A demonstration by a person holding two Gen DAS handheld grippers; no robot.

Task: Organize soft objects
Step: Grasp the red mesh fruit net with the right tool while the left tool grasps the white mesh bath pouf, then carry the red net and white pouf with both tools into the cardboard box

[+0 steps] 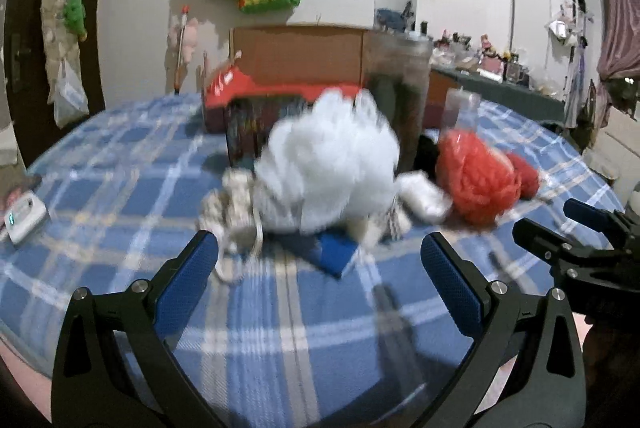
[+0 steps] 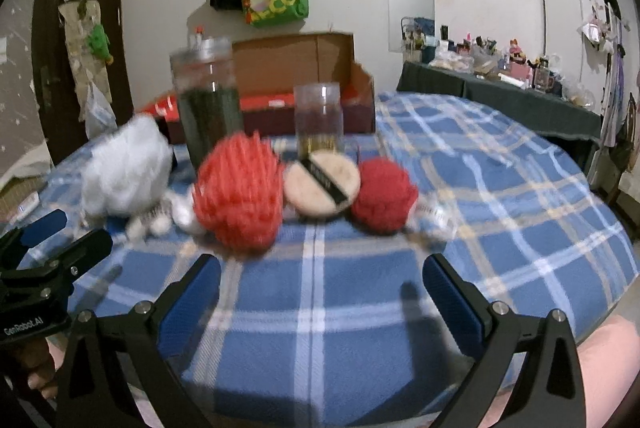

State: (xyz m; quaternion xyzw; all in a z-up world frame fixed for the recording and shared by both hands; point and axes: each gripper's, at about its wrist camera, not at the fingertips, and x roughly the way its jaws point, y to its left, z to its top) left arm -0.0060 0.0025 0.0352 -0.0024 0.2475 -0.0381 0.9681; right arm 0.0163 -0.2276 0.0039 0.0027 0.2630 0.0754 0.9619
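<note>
Facing the blue plaid bed cover (image 2: 320, 308), we see the cardboard box (image 2: 300, 68) at its far edge, then the white mesh puff (image 1: 332, 164), coral puff (image 2: 240, 192), dark red pom (image 2: 382, 196) and round powder pad (image 2: 322, 184) mid-cover. All look light and squashy; pinch their bulk. Left gripper (image 1: 320, 276) and right gripper (image 2: 320, 288) hang spread apart, empty, over bare near-side cover.

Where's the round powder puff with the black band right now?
In the right wrist view the powder puff leans mid-frame on the plaid blanket, between the orange-red pouf and the dark red ball.
</note>
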